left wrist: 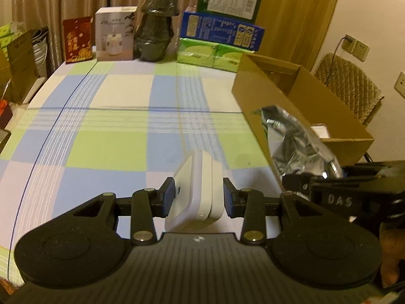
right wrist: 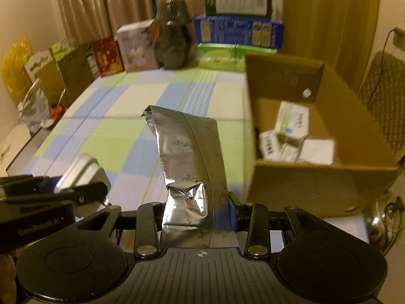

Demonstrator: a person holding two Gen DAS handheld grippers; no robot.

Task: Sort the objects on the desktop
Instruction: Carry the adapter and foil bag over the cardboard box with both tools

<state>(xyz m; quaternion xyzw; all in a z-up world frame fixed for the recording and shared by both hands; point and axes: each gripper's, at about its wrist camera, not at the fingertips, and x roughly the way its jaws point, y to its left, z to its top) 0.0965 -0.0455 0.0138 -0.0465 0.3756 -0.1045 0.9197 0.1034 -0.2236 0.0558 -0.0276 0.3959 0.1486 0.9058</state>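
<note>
The left gripper (left wrist: pixel 198 197) clamps a white charger block (left wrist: pixel 196 190) above the checked tablecloth (left wrist: pixel 101 126). The right gripper (right wrist: pixel 197 212) pinches a silver foil pouch (right wrist: pixel 187 157) upright, beside the open cardboard box (right wrist: pixel 311 187) of small cartons.

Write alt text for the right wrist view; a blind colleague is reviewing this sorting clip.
The right gripper is shut on a crinkled silver foil pouch, held upright above a checked tablecloth. To its right stands an open cardboard box with small white packages inside; at lower left the left gripper grips a white charger.
</note>
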